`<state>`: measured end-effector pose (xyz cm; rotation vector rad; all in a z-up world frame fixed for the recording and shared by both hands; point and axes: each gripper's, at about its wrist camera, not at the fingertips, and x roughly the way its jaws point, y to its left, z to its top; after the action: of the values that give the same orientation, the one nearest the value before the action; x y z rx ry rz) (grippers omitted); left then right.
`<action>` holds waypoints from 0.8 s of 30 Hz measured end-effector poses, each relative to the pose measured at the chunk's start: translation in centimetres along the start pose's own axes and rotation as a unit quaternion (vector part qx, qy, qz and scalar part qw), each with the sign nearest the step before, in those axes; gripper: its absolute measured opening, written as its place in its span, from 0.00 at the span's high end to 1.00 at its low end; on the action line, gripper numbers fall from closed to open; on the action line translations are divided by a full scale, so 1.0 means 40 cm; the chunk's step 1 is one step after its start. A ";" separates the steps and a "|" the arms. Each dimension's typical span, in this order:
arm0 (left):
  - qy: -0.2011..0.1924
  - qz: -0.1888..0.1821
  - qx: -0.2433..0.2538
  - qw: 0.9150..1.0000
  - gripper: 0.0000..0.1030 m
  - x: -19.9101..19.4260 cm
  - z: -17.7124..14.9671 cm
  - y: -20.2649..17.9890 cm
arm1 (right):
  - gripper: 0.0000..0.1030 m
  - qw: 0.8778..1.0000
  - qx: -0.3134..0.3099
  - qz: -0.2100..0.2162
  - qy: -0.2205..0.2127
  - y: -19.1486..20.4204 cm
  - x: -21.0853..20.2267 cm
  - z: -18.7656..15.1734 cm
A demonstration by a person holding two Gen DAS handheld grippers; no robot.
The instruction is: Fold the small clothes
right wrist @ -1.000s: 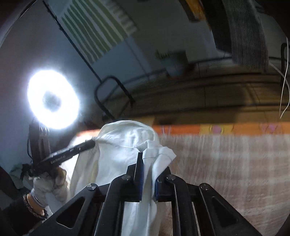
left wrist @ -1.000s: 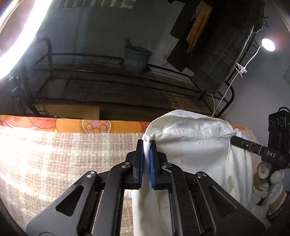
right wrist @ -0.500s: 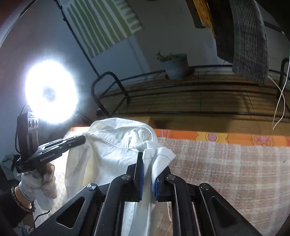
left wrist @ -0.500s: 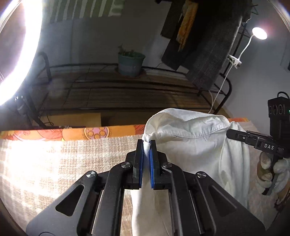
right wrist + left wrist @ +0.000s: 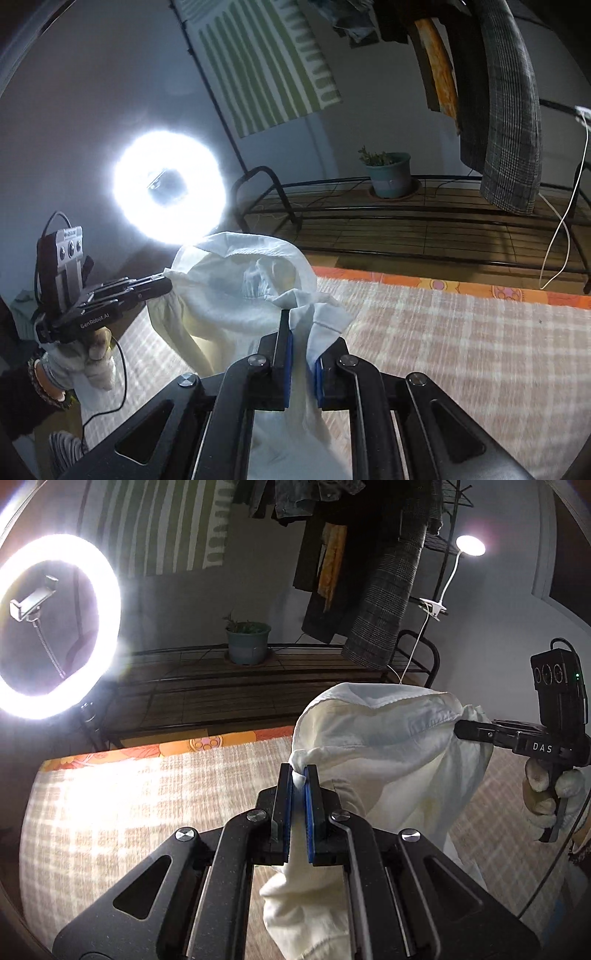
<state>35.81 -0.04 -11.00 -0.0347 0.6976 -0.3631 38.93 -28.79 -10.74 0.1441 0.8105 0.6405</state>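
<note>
A small white garment (image 5: 388,746) hangs in the air above the beige checked bed cover (image 5: 110,812), stretched between both grippers. My left gripper (image 5: 298,771) is shut on one bunched corner of it; the cloth falls down between the fingers. In the same view the right gripper (image 5: 461,725) pinches the opposite corner, held by a gloved hand (image 5: 546,794). The right wrist view shows my right gripper (image 5: 300,321) shut on a fold of the white garment (image 5: 229,291), and the left gripper (image 5: 164,286) grips the far corner. The garment's lower part is hidden behind the gripper bodies.
A bright ring light (image 5: 55,627) stands at the left. Behind the bed is a black metal rack (image 5: 258,679) with a potted plant (image 5: 247,642). Dark clothes (image 5: 380,590) hang above it, beside a clip lamp (image 5: 469,546). The checked cover (image 5: 461,350) spreads out to the right.
Both grippers have risen and carried the white garment up off the cover. They have drawn apart, so the cloth now hangs stretched between them.
</note>
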 end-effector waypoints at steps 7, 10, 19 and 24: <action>0.003 0.005 0.000 1.000 0.97 -0.097 -0.079 -0.037 | 0.93 1.000 -0.014 0.001 0.007 0.094 -0.098 -0.087; 0.008 0.008 0.001 1.000 0.97 -0.132 -0.125 -0.051 | 0.93 1.000 -0.026 0.000 0.014 0.131 -0.126 -0.129; 0.012 0.016 0.021 1.000 0.97 -0.222 -0.222 -0.100 | 0.93 0.999 -0.026 0.002 0.028 0.190 -0.173 -0.229; 0.011 0.021 0.041 0.999 0.97 -0.253 -0.250 -0.119 | 0.93 0.999 -0.025 -0.001 0.028 0.200 -0.195 -0.246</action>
<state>20.81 -0.19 -11.68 0.0621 0.7032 -0.3521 24.07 -28.06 -9.78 0.0795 0.8482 0.6659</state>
